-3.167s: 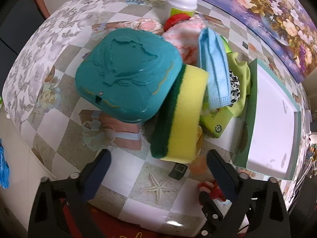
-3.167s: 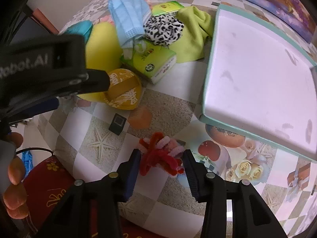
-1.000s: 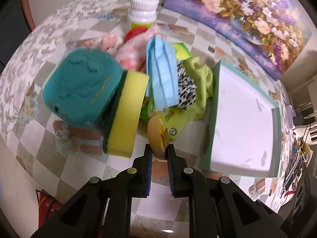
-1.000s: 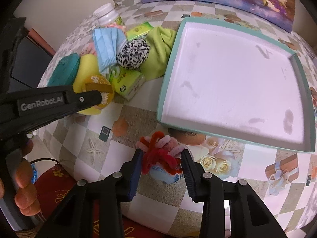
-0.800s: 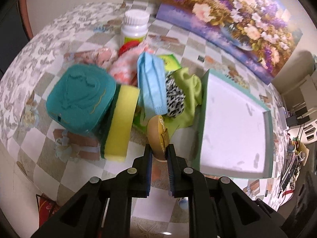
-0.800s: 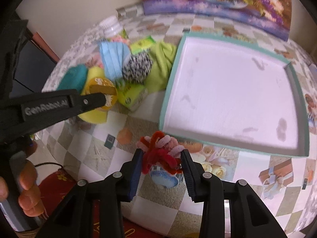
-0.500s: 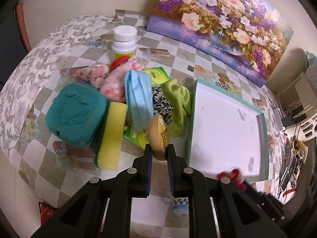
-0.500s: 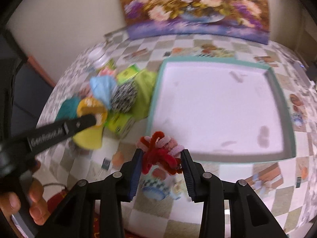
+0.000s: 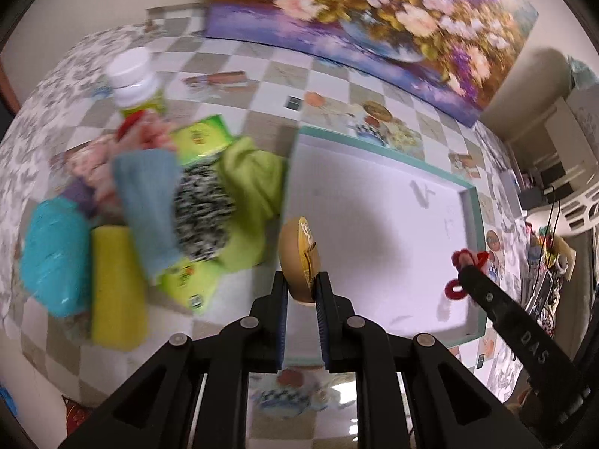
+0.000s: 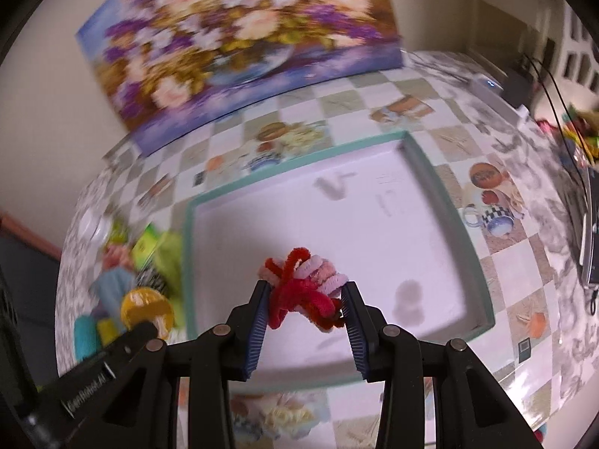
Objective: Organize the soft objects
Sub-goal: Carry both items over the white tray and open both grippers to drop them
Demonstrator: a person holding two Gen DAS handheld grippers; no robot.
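The left tongs (image 9: 301,292) were closed on a round yellow-brown squishy disc (image 9: 299,258), held on edge so that it stood up between the two blue pads. Beyond the disc and just to its right lay the white tray (image 9: 473,202) with a teal rim, its near left corner directly ahead of these tongs. To their left, on the checkered surface (image 9: 262,75), sat the blurred heap of soft things: a lime-green cloth (image 9: 251,172) touching the tray's left wall, a black-and-white spotted scrunchie (image 9: 204,209) beside it, a blue face mask (image 9: 148,202) draped over the pile, a yellow sponge (image 9: 114,284) and a teal sponge (image 9: 52,258) farthest left. Green tissue packs (image 9: 202,136) lay in and under the heap. A white-capped bottle (image 9: 134,75) stood at the far left, behind the pile.

The right tongs (image 10: 307,299) were partly closed around a bundle of red and pink pipe cleaners (image 10: 303,288), pinched between both pads and held above the tray (image 10: 430,172), over its near half. In the right wrist view the other tongs showed at the lower left, carrying the disc (image 10: 148,310) over the tray's left edge. In the left wrist view the right tongs (image 9: 462,275) came in from the right with the bundle (image 9: 464,262) above the tray's right side. A flower painting (image 10: 239,37) leaned against the wall beyond the tray.
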